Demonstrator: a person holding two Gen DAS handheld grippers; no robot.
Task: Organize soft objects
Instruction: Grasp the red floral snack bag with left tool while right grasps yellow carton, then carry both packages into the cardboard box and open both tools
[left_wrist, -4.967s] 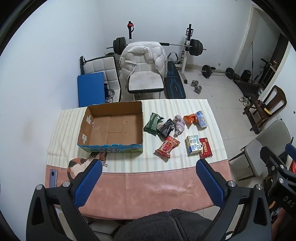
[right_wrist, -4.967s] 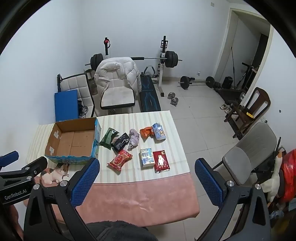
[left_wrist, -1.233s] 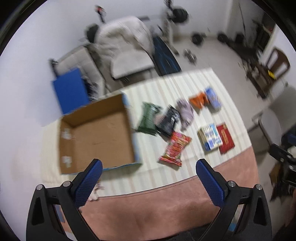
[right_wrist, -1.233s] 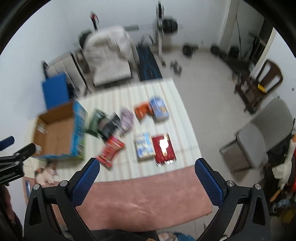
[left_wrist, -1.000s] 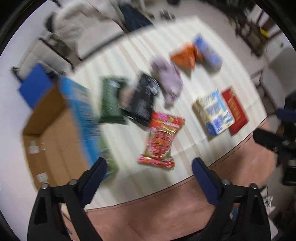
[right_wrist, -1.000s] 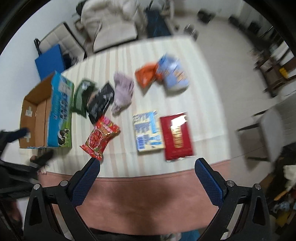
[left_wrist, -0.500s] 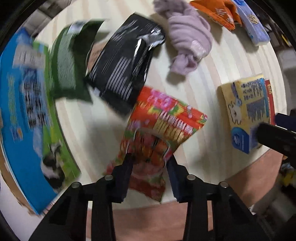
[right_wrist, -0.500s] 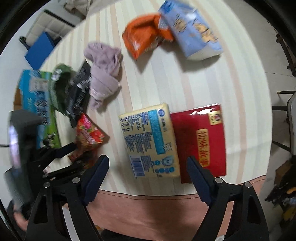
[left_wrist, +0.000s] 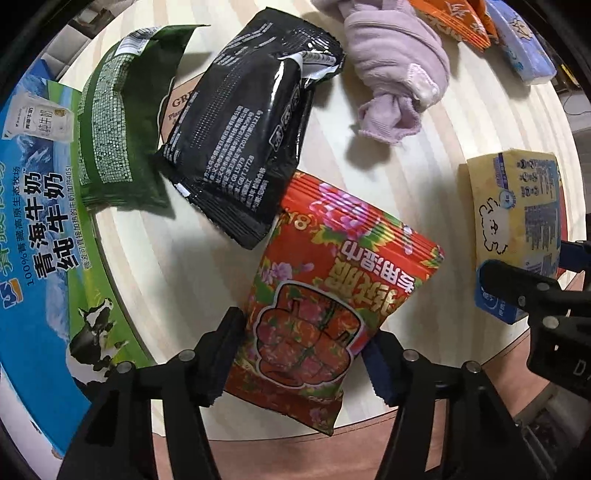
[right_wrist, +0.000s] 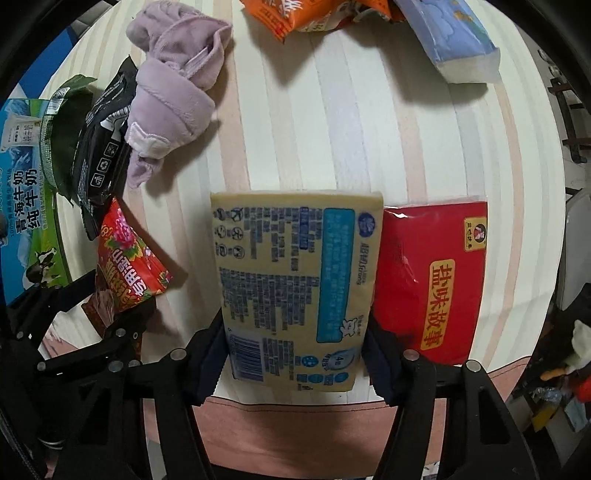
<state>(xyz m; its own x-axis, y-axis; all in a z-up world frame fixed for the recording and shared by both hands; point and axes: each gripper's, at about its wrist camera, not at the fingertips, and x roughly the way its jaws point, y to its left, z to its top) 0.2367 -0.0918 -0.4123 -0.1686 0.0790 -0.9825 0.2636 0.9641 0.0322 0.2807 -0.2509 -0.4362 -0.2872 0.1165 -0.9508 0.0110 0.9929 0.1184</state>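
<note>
My left hand-held gripper (left_wrist: 303, 354) now pinches the red floral packet (left_wrist: 332, 295) lying on the striped surface (left_wrist: 177, 266); my right hand-held gripper (right_wrist: 295, 354) clamps the yellow tissue pack (right_wrist: 295, 280). Five seconds ago both hovered wide apart, high above. Lifting toward the milk carton box (left_wrist: 40, 229) looks next.

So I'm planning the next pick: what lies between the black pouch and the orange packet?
The lilac cloth bundle lies between the black pouch and the orange packet, clearest in the left wrist view.
</note>
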